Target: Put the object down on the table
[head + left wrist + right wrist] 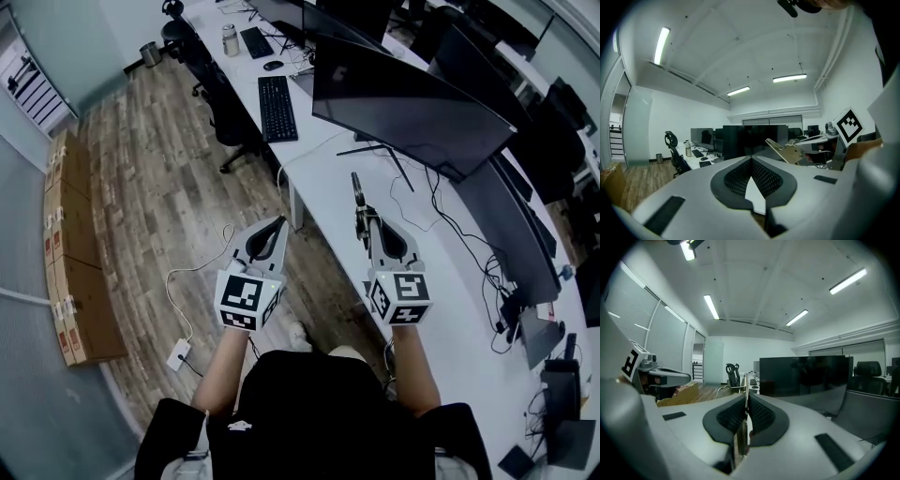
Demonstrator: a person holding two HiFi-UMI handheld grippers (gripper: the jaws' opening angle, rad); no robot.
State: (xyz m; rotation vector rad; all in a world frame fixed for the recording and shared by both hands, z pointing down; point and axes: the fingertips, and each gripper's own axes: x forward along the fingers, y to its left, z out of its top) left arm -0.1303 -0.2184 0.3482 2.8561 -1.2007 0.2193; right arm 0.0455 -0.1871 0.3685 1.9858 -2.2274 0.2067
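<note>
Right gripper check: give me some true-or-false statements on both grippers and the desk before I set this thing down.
1. The right gripper is shut on a thin flat object. True.
2. The object already lies on the white desk. False: it is held up in the air.
3. The left gripper holds a second object. False: its fingers meet at the tips with nothing between them.
4. A curved monitor stands on the desk ahead. True.

We see wood floor (159, 159) at left and a white desk (328, 178) running up the right with curved monitors (412, 103), a keyboard (277, 108) and black chairs (217, 98). Cardboard boxes (75, 272) along left wall. Ceiling strip lights (789, 78) on.
</note>
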